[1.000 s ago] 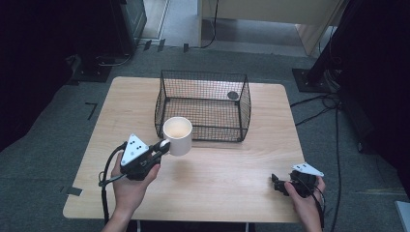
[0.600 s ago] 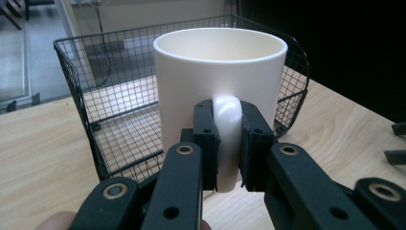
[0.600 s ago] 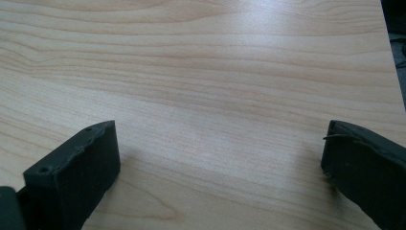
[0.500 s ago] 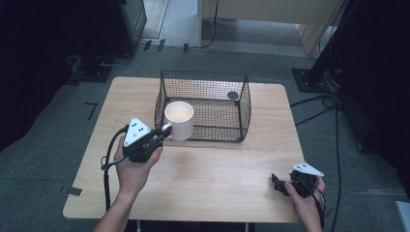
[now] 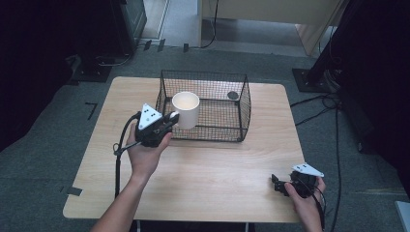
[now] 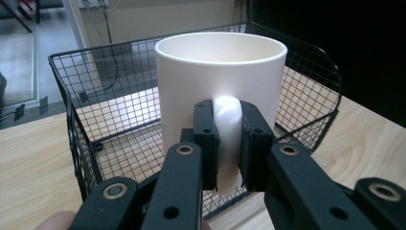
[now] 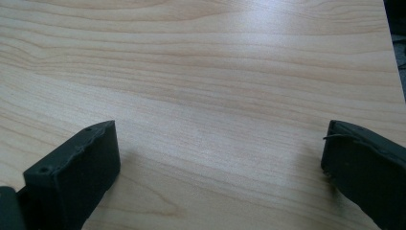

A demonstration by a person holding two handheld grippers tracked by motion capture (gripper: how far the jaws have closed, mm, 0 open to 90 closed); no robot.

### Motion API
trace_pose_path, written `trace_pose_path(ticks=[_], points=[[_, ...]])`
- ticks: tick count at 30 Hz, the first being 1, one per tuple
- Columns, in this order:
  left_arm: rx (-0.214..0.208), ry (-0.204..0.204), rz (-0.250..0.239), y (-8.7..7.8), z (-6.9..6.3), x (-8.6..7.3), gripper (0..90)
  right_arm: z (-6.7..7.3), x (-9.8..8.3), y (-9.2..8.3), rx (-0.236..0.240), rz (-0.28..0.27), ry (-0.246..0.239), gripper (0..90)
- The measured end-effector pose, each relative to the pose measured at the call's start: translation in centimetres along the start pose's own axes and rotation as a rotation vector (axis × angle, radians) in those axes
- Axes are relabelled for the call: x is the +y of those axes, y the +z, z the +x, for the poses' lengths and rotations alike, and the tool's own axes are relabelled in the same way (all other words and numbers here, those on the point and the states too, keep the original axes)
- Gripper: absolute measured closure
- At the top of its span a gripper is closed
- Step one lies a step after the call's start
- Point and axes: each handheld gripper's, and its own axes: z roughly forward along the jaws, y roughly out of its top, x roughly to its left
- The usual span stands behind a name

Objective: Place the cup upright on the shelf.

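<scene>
Left gripper view: my left gripper [image 6: 229, 143] is clamped on the handle of one white mug [image 6: 220, 76], held upright at the near wall of the single black wire basket [image 6: 81, 143], just above its rim. Likely ceramic: stiff, smooth, fairly heavy, breakable, so the handle is the sure hold. On the high view, my right gripper [image 5: 283, 186] rests wide open and empty on the wooden table [image 5: 217, 188], well apart. One small dark disc [image 5: 233, 95] lies inside the basket.

One white round mug [image 5: 185, 109], one black wire basket [image 5: 227, 82], one small dark round thing [image 5: 233, 95], one light wooden worktop [image 5: 208, 169].
</scene>
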Motion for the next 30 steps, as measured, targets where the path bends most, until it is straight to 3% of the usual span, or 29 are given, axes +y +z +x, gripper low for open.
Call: trace_pose_path(ticks=[13,30], points=[[0.043,-0.028,-0.006,4.0,1.0,0.3,81.3,0.0,-0.1,-0.1,0.003,-0.001,-0.005,0.0],[0.107,-0.042,0.033,8.5,1.8,-0.1,81.3,0.0,-0.1,-0.1,0.004,-0.002,-0.006,0.0]])
